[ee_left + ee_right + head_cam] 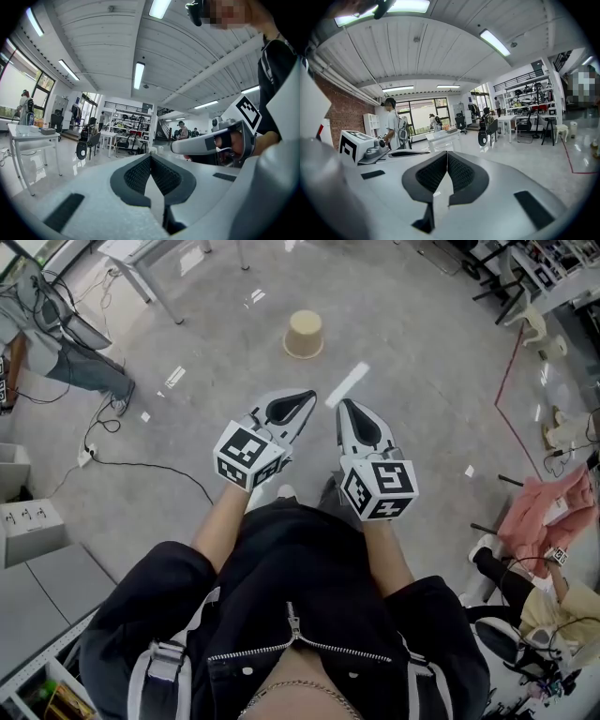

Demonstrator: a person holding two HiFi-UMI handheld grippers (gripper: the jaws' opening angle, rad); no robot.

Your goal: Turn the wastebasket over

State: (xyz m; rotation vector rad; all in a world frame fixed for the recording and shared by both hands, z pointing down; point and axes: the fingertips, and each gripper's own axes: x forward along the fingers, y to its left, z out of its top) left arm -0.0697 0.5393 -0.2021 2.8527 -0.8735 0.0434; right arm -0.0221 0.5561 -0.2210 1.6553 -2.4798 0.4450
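Grey concrete floor [422, 352] spread under the whole scene. At the left a black cable [141, 465] trailed across it. The left gripper [307, 396] was held out in front of the person, its jaws pressed together with nothing between them. Beyond both grippers and well apart from them, the tan wastebasket [304, 335] stood on the floor, narrower end up and wider rim down. The right gripper [343, 404] sat just beside the left, jaws likewise closed and empty. At the far right lay a pink cloth [548, 507].
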